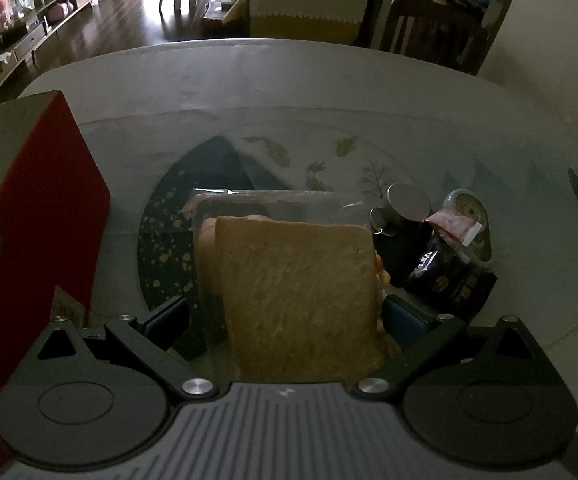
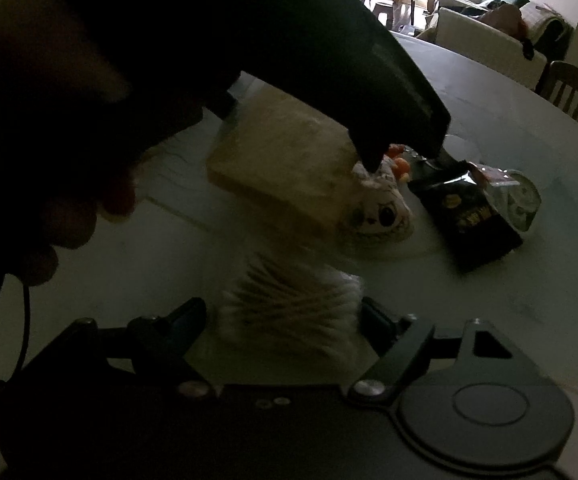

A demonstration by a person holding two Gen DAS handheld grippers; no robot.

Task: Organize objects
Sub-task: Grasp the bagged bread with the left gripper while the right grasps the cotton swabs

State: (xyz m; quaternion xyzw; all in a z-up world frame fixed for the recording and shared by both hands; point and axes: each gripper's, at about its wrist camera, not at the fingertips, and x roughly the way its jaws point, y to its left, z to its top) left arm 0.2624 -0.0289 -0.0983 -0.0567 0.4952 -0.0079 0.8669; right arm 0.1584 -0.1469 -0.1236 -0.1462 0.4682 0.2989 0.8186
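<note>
Right now the tan sponge-like block (image 1: pixel 297 292) sits clamped between the blue pads of the left tool (image 1: pixel 285 316), held up over the tabletop (image 1: pixel 249 92), tilted. From the right wrist view the same block (image 2: pixel 281 160) hangs just above a small white doll head with drawn eyes (image 2: pixel 373 216). Right tool (image 2: pixel 285 316) grips a bundle of cotton swabs (image 2: pixel 289 300) between its fingers, low over the tabletop. Beside the doll: black snack packet (image 2: pixel 465 216), touching a clear glass jar (image 2: pixel 521 200) lying behind it. Metal cup (image 1: pixel 401 208) lies on its side near the packet. Red box (image 1: pixel 45 216) stands at far left. Scene dim; a person's hand (image 2: pixel 49 208) is dark, blurred.
</note>
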